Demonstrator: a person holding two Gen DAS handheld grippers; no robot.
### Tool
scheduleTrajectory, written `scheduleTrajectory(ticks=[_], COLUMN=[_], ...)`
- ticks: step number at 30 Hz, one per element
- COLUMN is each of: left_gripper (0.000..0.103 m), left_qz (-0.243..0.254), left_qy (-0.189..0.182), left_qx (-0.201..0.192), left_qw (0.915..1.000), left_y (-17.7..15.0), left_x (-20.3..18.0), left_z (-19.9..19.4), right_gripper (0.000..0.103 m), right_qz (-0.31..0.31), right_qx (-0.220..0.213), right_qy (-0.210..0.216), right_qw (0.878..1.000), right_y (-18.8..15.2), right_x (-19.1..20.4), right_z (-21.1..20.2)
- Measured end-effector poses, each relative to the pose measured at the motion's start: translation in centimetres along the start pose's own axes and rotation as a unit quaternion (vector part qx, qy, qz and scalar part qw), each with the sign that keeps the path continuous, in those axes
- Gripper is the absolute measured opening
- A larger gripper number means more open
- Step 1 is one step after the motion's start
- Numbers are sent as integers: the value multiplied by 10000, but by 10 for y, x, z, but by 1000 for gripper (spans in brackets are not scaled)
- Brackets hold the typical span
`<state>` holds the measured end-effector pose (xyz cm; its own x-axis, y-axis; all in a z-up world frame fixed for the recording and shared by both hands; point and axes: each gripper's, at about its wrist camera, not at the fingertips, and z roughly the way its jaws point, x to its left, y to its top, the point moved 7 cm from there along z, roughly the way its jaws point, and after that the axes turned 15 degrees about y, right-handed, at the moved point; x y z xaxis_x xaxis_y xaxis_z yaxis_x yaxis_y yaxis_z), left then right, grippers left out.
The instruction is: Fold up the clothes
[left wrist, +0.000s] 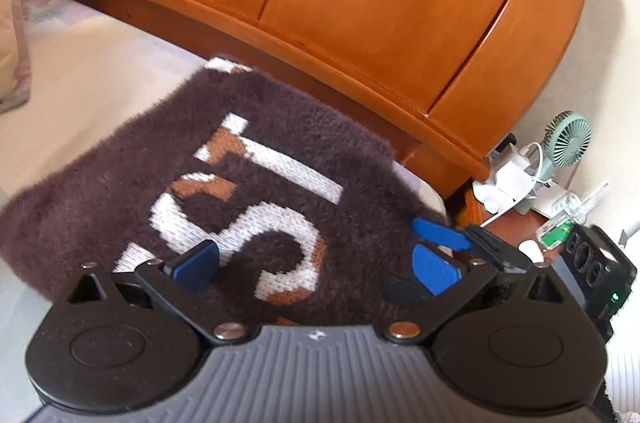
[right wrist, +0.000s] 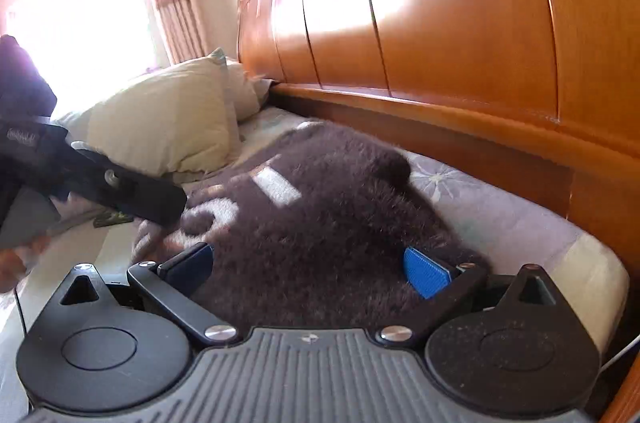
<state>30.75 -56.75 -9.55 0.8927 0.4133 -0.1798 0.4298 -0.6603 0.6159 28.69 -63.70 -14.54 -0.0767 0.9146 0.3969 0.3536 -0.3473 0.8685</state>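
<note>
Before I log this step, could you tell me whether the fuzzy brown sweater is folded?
Folded, apparently: the fuzzy brown sweater lies as a compact block on the bed, no sleeves showing.

Left tongs (left wrist: 316,265) spread wide over fuzzy brown sweater (left wrist: 120,183), wooden headboard (left wrist: 360,3) behind

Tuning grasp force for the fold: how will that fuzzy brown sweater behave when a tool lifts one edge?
The fuzzy brown sweater will likely be floppy: it lies slumped with a rumpled bump on the bed, so a lifted edge should drape. Its long pile looks thick, so probably bulky and compressible between the pads. The fuzz may shed or slip under a light pinch, so grip deep.
</note>
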Motion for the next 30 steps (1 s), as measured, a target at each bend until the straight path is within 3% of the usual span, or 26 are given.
scheduleTrajectory(ticks=[2, 6, 9, 12, 14, 18, 21, 23, 30], left_gripper=[102, 102, 102, 102, 102, 102, 102, 102, 102], left_qz=[84, 33, 102, 198, 181, 249, 331, 357, 428], left_qy=[218, 619, 1240, 1627, 1655, 1970, 2083, 2043, 1938], left_qx=[-148, -600, -947, -1105, -1042, -925, -892, -921, -1182], left_qw=[9996, 9963, 9877, 9803, 9805, 9757, 9734, 9739, 9730], left_y=[1, -9, -30, -63, -89, -136, -161, -169, -166], left_x=[4, 15, 28, 41, 48, 54, 52, 49, 34], left_z=[-7, -39, -72, -103, -116, -124, -126, -127, -131], right_gripper=[103, 103, 103, 103, 103, 103, 103, 103, 103], right_qz=[-73, -329, -542, -755, -896, -632, -105, -40, -678], right_qx=[-26, 36, 166, 297, 384, 949, 724, 746, 619], right_qy=[-92, 124, 35, -54, -114, -641, -390, -440, -619], right_qw=[9999, 9994, 9984, 9967, 9952, 9914, 9966, 9962, 9939], right_y=[-1, 6, 18, 30, 38, 22, 22, 26, 50], right_x=[10, 30, 28, 26, 25, -15, -29, -27, 16], right_z=[-11, -11, 4, 19, 29, 58, 47, 41, 42])
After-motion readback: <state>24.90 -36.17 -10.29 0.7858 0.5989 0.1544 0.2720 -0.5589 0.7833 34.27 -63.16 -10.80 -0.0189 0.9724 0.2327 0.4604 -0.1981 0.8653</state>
